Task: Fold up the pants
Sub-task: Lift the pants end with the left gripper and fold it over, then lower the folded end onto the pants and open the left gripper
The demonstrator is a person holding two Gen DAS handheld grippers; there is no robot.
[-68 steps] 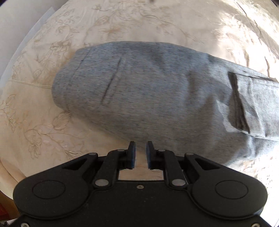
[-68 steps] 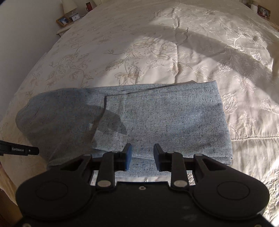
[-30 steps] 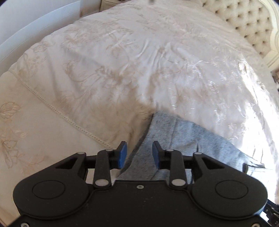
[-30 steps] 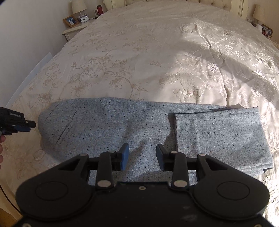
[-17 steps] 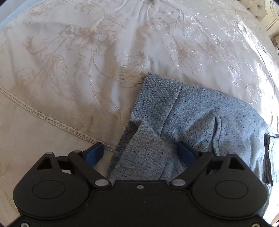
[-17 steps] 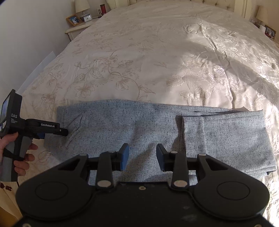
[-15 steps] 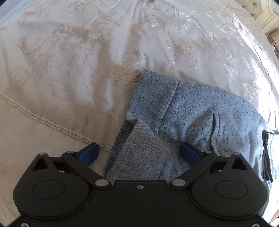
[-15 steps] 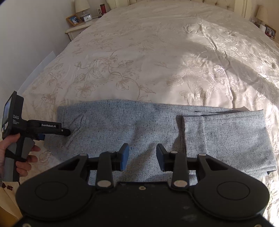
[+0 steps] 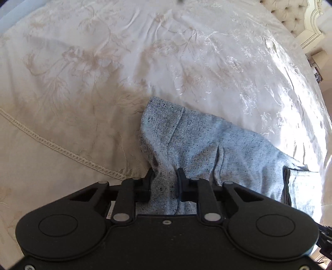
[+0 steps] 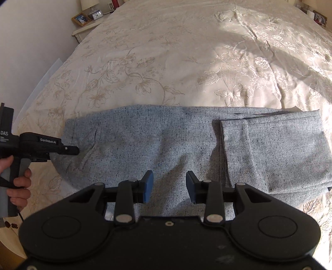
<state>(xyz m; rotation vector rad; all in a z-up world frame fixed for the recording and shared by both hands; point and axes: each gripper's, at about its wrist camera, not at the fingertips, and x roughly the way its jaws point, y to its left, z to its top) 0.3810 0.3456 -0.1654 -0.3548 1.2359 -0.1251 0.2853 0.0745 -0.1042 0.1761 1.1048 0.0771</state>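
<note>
Grey flecked pants (image 10: 166, 141) lie across the cream bedspread, their leg end folded back on top at the right (image 10: 276, 149). In the left wrist view the waist corner of the pants (image 9: 207, 145) is bunched up between my left gripper's (image 9: 165, 176) jaws, which are closing and pinch the cloth. The right wrist view shows that left gripper (image 10: 70, 150) at the pants' left end, held by a hand (image 10: 18, 182). My right gripper (image 10: 169, 182) hovers open over the middle of the pants, with nothing between its fingers.
The embroidered bedspread (image 10: 186, 62) stretches far beyond the pants. A lace seam (image 9: 62, 149) runs near the bed's edge at the left. A nightstand with a photo frame and clock (image 10: 89, 18) stands at the far left; a tufted headboard (image 9: 290, 18) lies beyond.
My left gripper opened wide around the pants' waist corner, then closed on it, and the cloth now bunches between its fingers. The right gripper has barely moved.
</note>
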